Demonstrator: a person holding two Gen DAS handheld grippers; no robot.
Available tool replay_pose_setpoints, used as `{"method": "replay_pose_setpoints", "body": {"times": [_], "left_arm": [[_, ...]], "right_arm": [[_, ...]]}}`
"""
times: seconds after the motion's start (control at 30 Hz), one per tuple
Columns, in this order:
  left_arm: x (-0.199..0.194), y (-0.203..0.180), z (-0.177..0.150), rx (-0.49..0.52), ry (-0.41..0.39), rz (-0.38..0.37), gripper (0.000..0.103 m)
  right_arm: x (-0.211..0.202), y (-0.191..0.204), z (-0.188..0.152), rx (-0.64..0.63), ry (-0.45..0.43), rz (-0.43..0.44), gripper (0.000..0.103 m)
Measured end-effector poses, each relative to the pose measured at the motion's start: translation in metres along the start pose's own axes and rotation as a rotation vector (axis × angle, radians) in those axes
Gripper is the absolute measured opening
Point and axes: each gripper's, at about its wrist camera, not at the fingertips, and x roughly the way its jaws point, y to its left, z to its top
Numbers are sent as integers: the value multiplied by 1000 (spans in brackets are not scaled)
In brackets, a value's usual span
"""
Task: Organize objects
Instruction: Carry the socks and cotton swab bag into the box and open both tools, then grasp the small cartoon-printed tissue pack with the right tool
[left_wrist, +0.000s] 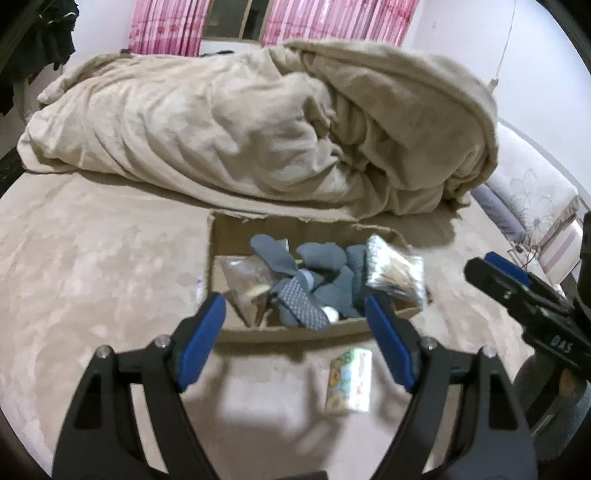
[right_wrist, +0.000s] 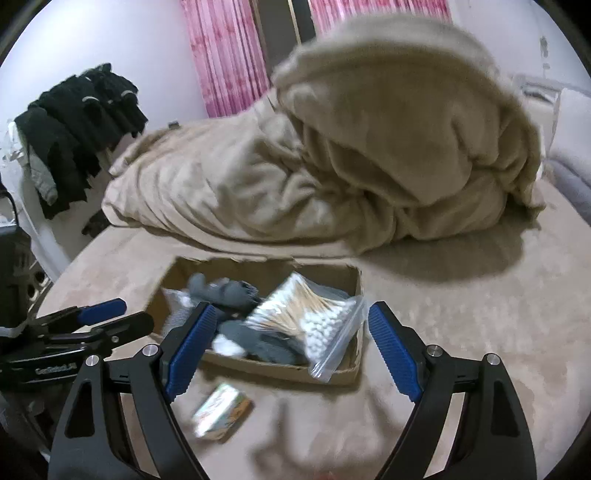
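A shallow cardboard box (left_wrist: 295, 334) (right_wrist: 258, 365) sits on the bed. It holds several grey socks (left_wrist: 325, 277) (right_wrist: 229, 290), a clear bag of cotton swabs (left_wrist: 395, 271) (right_wrist: 306, 317) leaning on its right side, and another clear bag (left_wrist: 245, 286) at its left. A small colourful tissue pack (left_wrist: 349, 382) (right_wrist: 221, 410) lies on the bed in front of the box. My left gripper (left_wrist: 295, 339) is open and empty above the box's near edge. My right gripper (right_wrist: 291, 349) is open and empty over the box.
A crumpled beige blanket (left_wrist: 258, 125) (right_wrist: 369, 147) is piled behind the box. Dark clothes (right_wrist: 77, 125) hang at the left. A floral pillow (left_wrist: 528, 188) lies at the right. Pink curtains (left_wrist: 332, 18) hang at the back.
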Motion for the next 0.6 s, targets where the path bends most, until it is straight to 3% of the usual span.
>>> {"method": "replay_pose_setpoints", "body": {"times": [0.3,0.6], "left_arm": [[-78,-2,-21,8,-69,-4,82],[-113,-2,-51,14,-78,-20,83]], "right_arm": [[-64,27,-4,-11,-55,34,87],[-82,50,-22,-24,-27,68,87]]}}
